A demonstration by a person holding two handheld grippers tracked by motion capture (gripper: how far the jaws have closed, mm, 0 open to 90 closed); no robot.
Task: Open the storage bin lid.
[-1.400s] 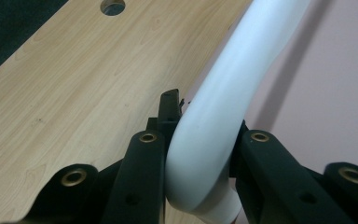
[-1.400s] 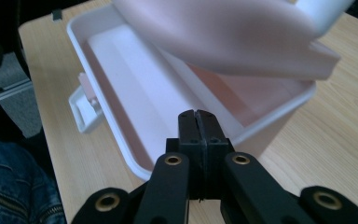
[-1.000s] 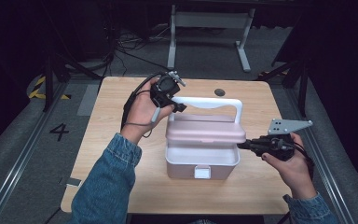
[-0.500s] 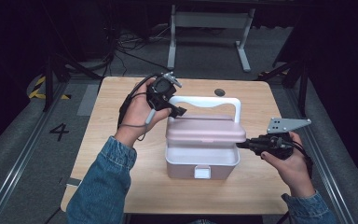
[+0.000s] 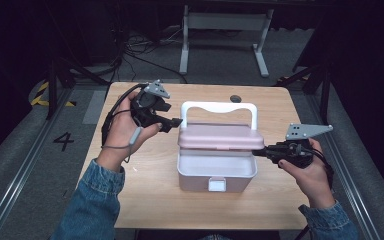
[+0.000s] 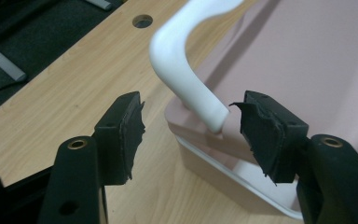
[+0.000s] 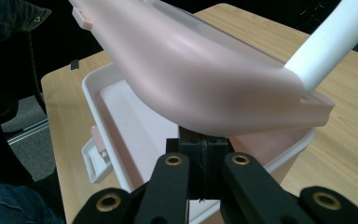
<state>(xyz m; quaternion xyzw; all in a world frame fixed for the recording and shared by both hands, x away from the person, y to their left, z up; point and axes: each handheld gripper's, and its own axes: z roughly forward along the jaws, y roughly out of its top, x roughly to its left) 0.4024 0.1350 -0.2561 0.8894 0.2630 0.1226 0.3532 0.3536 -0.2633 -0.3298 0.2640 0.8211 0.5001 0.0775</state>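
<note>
A light wooden worktop carries a white box at its middle, with the pink lid propped partly up along the box's front edge and the white handle standing upright over the box's far side. The right tongs sit at the box's right side, clenched with their tips pressed together under the raised lid's rim, while the left tongs hang released at the box's far-left corner, the handle's post between their spread tips but untouched. I'd judge the opening about half done, with the front latch already free and the lid yet to swing fully back.
</note>
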